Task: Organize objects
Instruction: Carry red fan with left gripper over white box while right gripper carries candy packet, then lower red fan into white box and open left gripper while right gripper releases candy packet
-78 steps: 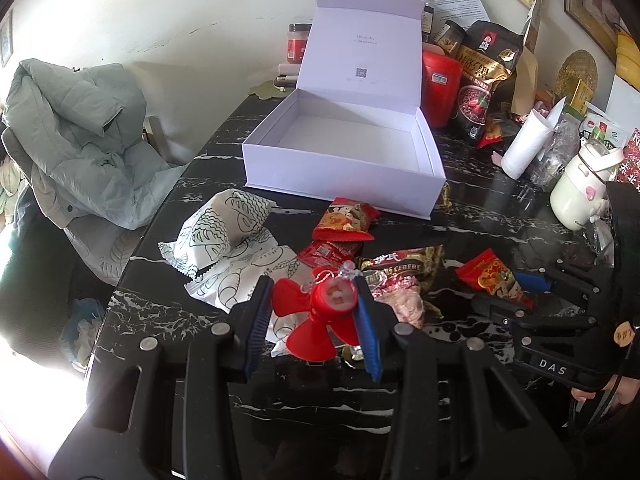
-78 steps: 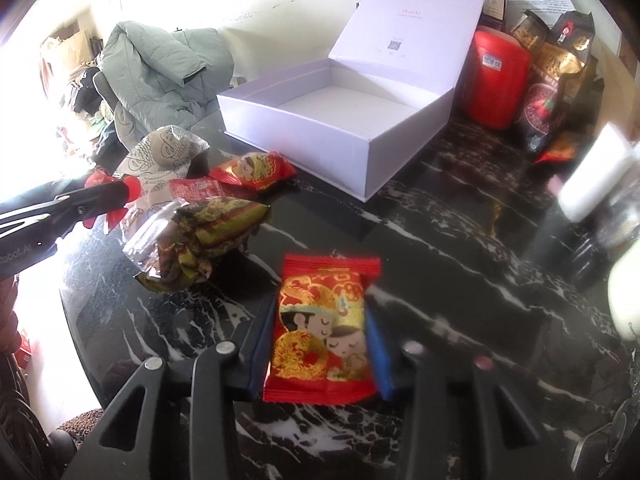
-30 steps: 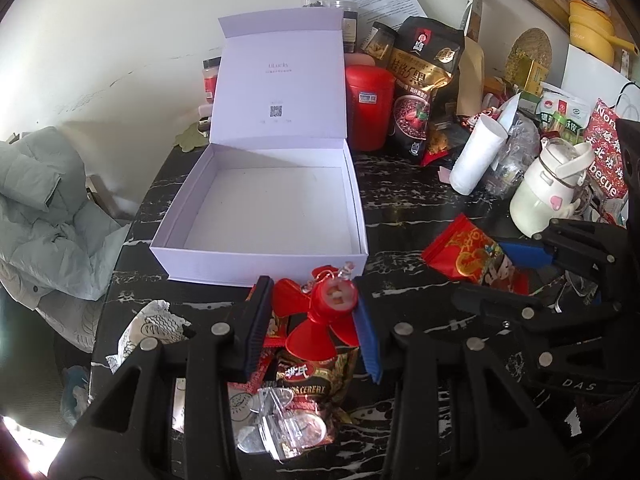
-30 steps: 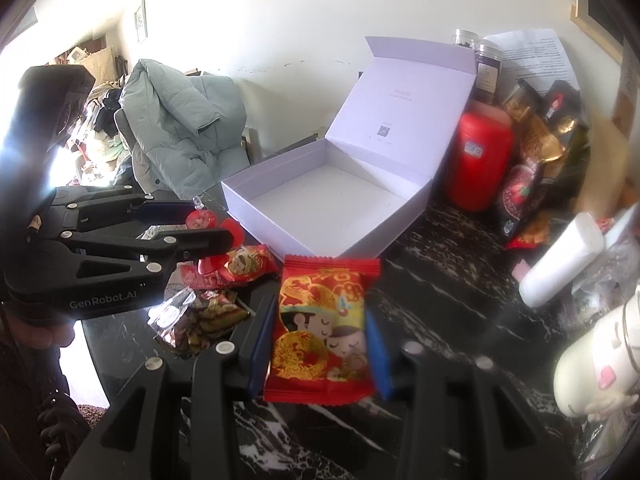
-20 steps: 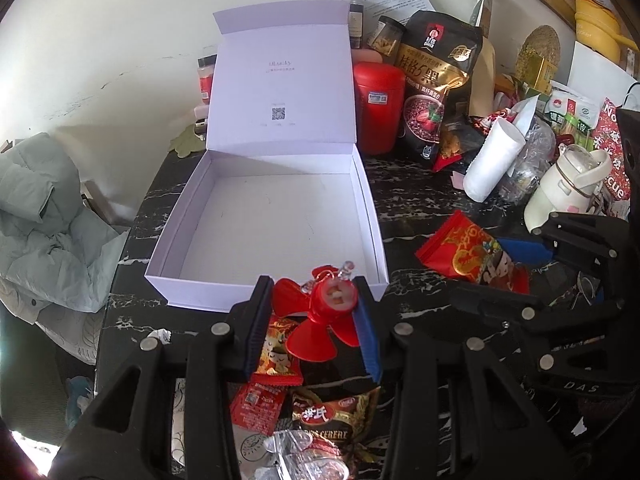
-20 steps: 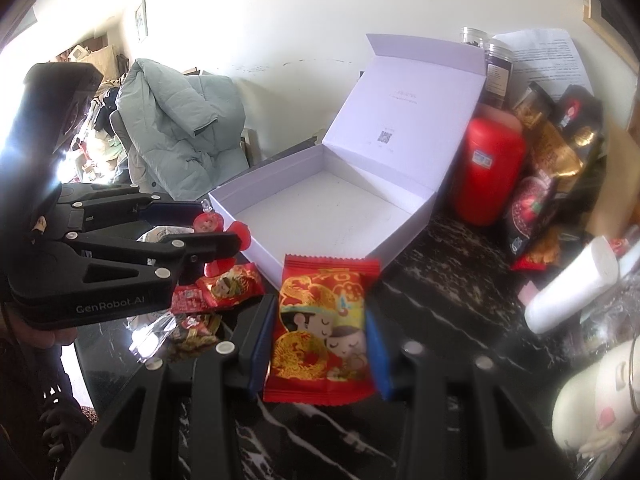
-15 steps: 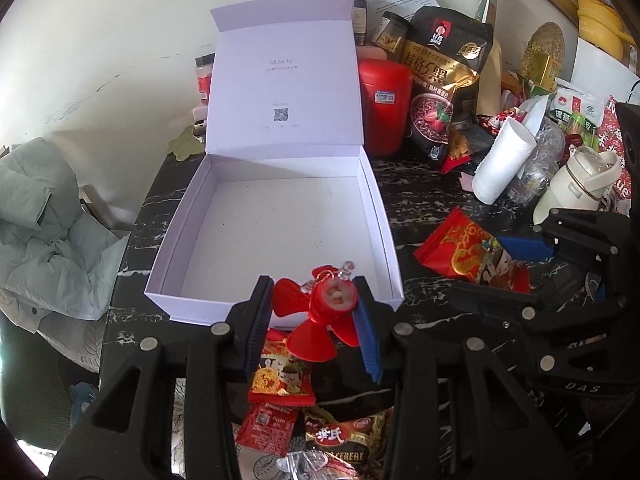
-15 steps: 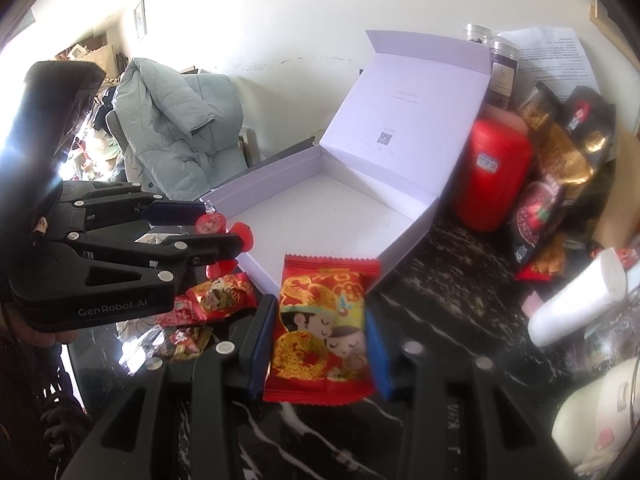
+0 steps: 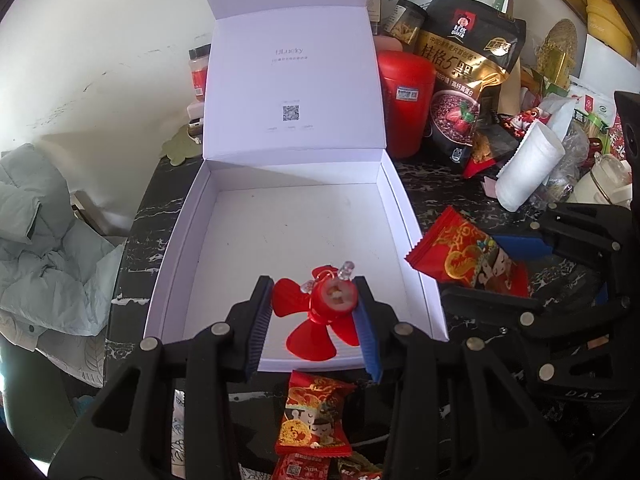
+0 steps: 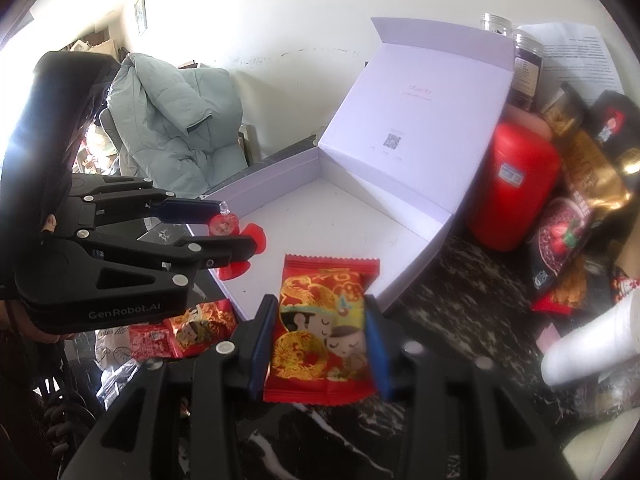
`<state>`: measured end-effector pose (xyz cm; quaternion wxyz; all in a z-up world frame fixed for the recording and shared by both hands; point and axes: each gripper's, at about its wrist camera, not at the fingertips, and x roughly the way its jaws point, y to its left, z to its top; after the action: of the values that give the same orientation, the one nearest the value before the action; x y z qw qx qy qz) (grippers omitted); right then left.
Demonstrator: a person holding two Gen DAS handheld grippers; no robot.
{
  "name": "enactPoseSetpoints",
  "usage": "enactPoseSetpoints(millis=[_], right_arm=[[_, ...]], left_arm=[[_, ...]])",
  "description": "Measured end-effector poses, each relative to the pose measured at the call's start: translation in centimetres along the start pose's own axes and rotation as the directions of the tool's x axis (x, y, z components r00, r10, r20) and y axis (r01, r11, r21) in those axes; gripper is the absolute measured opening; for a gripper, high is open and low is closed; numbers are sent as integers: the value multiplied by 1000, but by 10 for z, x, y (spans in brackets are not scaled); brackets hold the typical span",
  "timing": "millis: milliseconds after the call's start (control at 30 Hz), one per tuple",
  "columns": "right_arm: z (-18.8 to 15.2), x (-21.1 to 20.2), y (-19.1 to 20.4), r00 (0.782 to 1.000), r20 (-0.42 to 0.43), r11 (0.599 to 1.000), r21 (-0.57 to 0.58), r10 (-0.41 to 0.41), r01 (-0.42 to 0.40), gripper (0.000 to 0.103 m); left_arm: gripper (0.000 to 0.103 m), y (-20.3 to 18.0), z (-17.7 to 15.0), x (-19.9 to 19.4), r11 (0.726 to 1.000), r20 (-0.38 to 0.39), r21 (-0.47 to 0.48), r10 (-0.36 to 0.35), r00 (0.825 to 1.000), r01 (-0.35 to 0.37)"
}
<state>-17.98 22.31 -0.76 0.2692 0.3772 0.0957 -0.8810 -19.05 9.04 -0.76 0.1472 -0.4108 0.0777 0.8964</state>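
Reading "Lucky" on white box (image 9: 296, 240) lid, "GenRobot.AI" on your left gripper (image 10: 230, 236), clenching red fan charm (image 9: 320, 312); right gripper (image 10: 320, 344) gripping red snack packet (image 10: 320, 328).

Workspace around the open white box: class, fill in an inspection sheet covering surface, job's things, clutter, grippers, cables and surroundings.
Surface: black marbled table.
Job's things: open white box, empty; loose red candy packet on the table before it.
Clutter: red canister, cereal bag, paper roll behind.
Grippers: left hand-held gripper shut on a red fan toy above the box; right hand-held gripper shut on a red wedding candy packet.
Cables: nothing seen.
Surroundings: grey-green jacket, white wall.
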Motion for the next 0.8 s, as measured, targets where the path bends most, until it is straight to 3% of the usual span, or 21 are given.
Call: enactPoseSetpoints(millis=[200,567,800], right_arm=[[13,15,-6,1000,-3,1000,-9,13,-13,42],[35,43,-15,1000,-6,1000,-23,21,-21,42],[49,53,-23,999,-8,999,-21,36,-37,42]], left_arm=[[38,9,11,16,1000,-24,-1,1,1000,-1],[38,23,29,43,998,-69,30,66,995,-64],[38,30,43,58,999,-122,39,42,992,-38]])
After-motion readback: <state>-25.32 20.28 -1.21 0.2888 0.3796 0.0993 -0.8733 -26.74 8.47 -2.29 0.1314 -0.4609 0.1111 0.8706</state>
